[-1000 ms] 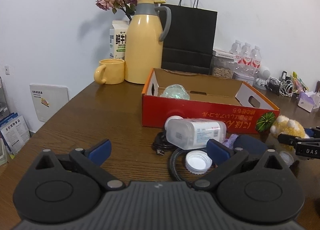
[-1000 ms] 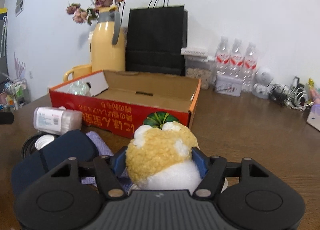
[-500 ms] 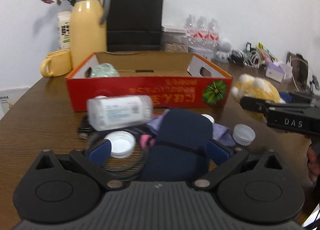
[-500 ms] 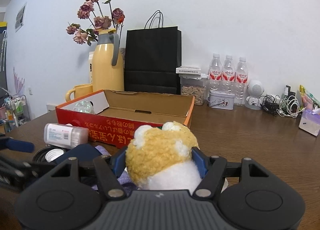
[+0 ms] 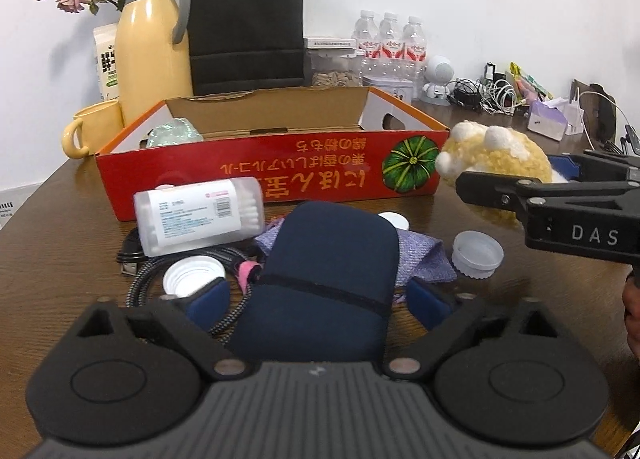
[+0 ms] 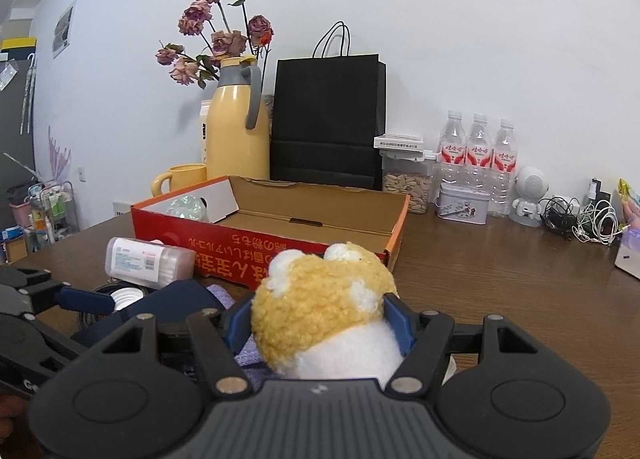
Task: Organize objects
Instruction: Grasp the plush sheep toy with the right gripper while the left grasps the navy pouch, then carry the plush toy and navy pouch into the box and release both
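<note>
A navy pouch (image 5: pixel 332 255) lies on a purple cloth (image 5: pixel 424 255) in front of the red cardboard box (image 5: pixel 280 175). My left gripper (image 5: pixel 318 299) straddles the pouch's near end. Its jaws are closing, and a gap still shows between each blue pad and the pouch. My right gripper (image 6: pixel 318 323) is shut on a yellow-and-white plush toy (image 6: pixel 324 299), held just right of the box's front corner. The same toy (image 5: pixel 496 163) shows in the left wrist view. A crumpled clear item (image 5: pixel 174 131) sits inside the box.
A clear cotton-swab container (image 5: pixel 200 215) lies on its side by a coiled cable (image 5: pixel 140 283). Two white caps (image 5: pixel 194 275) (image 5: pixel 478 255) rest near the pouch. Behind the box stand a yellow jug (image 5: pixel 154 43), mug (image 5: pixel 94 127), black bag (image 5: pixel 246 23) and water bottles (image 5: pixel 390 39).
My left gripper swung right from the swab container to the navy pouch, and its jaws have narrowed around it. My right gripper keeps the plush toy, with its view tilted slightly upward.
</note>
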